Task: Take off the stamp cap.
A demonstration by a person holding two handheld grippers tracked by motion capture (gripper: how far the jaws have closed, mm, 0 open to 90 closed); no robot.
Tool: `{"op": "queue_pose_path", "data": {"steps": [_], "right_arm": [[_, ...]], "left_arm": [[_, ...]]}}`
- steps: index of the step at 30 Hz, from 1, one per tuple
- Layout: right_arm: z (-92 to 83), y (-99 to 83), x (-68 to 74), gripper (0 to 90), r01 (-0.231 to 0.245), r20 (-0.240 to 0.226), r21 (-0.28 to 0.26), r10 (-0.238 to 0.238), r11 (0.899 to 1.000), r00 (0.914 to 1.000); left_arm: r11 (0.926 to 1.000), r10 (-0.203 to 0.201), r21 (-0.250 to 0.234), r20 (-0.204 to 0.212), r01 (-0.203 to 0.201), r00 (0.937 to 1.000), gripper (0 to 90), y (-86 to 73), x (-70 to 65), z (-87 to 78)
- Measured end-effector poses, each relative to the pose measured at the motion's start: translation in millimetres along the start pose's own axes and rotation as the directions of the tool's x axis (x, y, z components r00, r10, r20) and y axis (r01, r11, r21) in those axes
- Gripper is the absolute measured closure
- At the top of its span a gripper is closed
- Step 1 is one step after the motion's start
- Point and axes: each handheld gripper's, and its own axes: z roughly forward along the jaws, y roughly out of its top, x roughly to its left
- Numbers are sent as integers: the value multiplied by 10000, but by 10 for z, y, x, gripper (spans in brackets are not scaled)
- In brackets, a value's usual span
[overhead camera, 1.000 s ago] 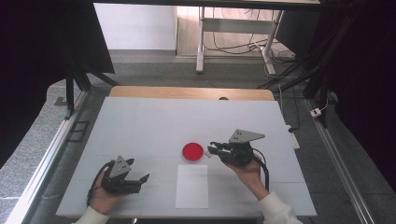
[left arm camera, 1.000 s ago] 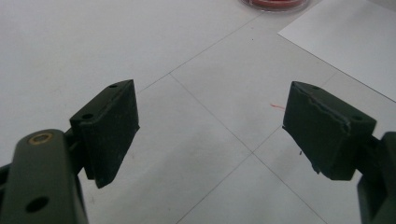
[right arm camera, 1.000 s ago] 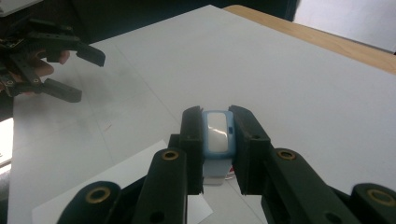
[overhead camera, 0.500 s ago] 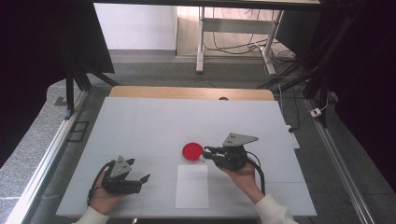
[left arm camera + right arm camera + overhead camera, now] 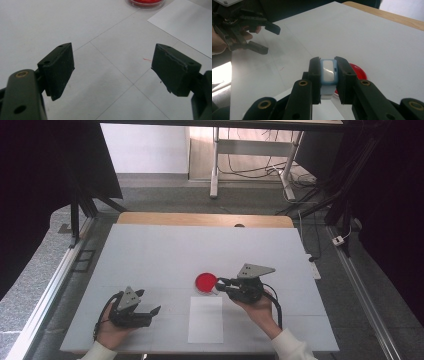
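A small blue stamp with a white face (image 5: 327, 71) is clamped between the jaws of my right gripper (image 5: 328, 63). In the high view the right gripper (image 5: 220, 284) lies level, pointing left, with its tip at the right rim of a round red ink pad (image 5: 205, 281). The pad (image 5: 359, 71) shows just behind the stamp. A white sheet of paper (image 5: 206, 319) lies in front of the pad. My left gripper (image 5: 148, 301) rests on the table at the near left, open with nothing between its jaws (image 5: 112, 67). It points towards the pad (image 5: 146, 3) and the paper (image 5: 185, 22).
The white tabletop (image 5: 165, 255) has a wooden strip (image 5: 205, 219) along its far edge. Metal rails run down both sides. Beyond the table are a frame's legs and cables on the floor (image 5: 250, 170). The other hand and its gripper (image 5: 249, 30) sit far left in the right gripper view.
My right gripper has moved a little to the left with the stamp, bringing its tip up to the red pad. The left gripper has stayed put.
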Motion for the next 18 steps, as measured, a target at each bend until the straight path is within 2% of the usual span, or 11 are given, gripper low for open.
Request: {"op": "queue_pose_path", "data": {"steps": [14,18], "right_arm": [[-17,0,-2,749,-65,151,-105,67,9999,9999],[-21,0,-13,749,-121,203,-168,125,9998,9997]], "left_arm": [[9996,-85,-269,83,87,9999,180,76,-54,7],[9993,-4,-373,87,8,10000,178,118,-82,27]]}}
